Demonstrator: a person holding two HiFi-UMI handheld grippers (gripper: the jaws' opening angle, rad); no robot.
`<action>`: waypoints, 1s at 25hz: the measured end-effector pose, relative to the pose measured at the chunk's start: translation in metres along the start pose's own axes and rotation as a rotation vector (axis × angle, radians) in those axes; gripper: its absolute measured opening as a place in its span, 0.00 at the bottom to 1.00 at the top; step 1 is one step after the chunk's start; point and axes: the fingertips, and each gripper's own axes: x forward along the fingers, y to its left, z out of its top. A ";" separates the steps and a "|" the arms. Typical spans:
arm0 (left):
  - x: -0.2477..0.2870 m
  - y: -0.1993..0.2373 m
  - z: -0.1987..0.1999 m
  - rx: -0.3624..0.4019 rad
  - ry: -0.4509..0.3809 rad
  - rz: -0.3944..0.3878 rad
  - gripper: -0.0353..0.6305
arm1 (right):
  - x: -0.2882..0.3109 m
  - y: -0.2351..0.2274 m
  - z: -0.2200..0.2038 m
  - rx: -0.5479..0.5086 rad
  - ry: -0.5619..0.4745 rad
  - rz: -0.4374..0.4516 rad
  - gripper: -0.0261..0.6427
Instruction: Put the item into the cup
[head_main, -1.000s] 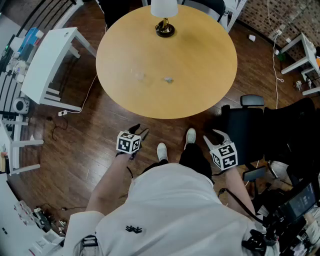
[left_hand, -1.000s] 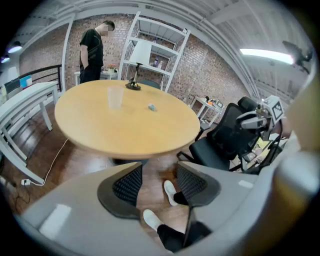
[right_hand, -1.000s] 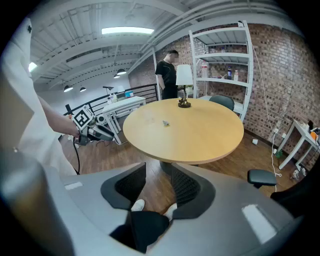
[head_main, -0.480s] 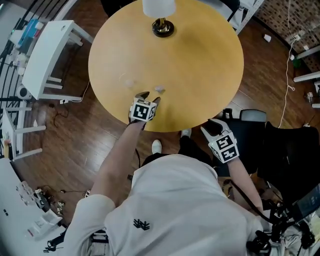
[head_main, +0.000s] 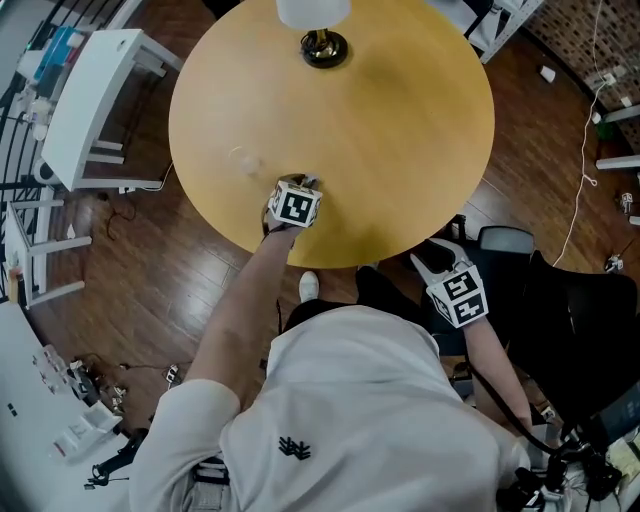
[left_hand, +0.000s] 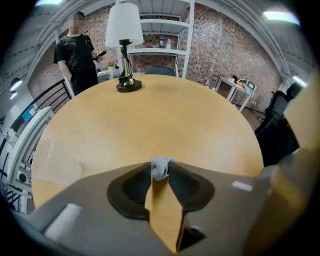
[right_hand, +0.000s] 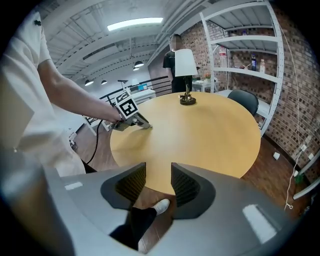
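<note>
Fingers on my left gripper (left_hand: 160, 172) are closed down at their tips on the small grey item (left_hand: 160, 166), which sits right between them, low over the table (left_hand: 175, 115). My right gripper (right_hand: 153, 182) hangs off the table's near edge, fingers apart with nothing in them. Since the hold is only at the very tips, I'd hold the squeeze steady, lift straight up, then carry the item left and slightly ahead of the fingers to the clear cup (left_hand: 55, 160), letting go only once it is over the mouth.

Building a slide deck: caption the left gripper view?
Left gripper pinches a small grey item on the round wooden table, lamp beyond.
</note>
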 end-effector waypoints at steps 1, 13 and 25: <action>0.000 0.000 0.001 0.004 -0.002 0.001 0.16 | 0.000 -0.002 0.000 -0.001 0.001 0.001 0.28; -0.072 0.024 0.002 -0.026 -0.112 0.018 0.11 | 0.019 0.014 0.025 -0.040 -0.022 0.044 0.28; -0.136 0.136 -0.005 -0.099 -0.175 0.135 0.10 | 0.061 0.034 0.078 -0.172 0.008 0.083 0.28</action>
